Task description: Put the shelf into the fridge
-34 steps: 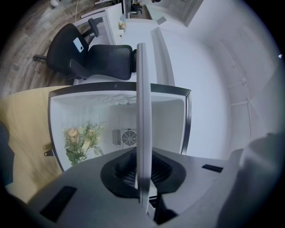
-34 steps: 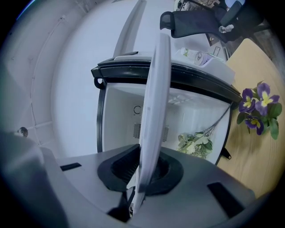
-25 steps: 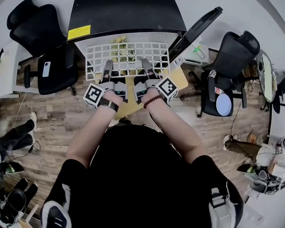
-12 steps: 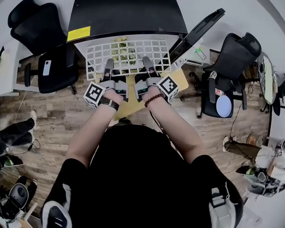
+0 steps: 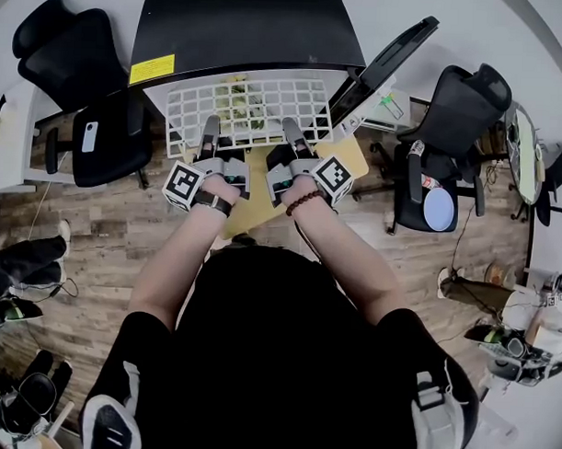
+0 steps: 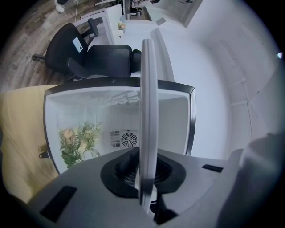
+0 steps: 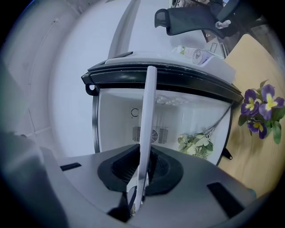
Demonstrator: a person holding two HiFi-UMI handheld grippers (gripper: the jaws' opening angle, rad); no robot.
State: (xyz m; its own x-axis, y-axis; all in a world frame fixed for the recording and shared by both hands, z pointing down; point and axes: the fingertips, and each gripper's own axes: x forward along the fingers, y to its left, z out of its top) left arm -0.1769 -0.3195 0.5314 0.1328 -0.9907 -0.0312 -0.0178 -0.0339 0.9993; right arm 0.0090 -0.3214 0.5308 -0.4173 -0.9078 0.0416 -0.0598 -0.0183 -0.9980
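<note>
"What's up at the top middle of the head view?"

"The fridge, its door swung open to the right. Below it is the yellow bench. The white wire shelf is held flat, its far edge at the fridge's open front."

"Who's got it?"

"The left gripper and right gripper, side by side on its near edge. Each one's fingers are pinching the rim, which runs edge-on between them."

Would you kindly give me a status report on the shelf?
Shut on shelf: left gripper, right gripper. It sits at open fridge mouth. Inside, flowers beneath it.
</note>
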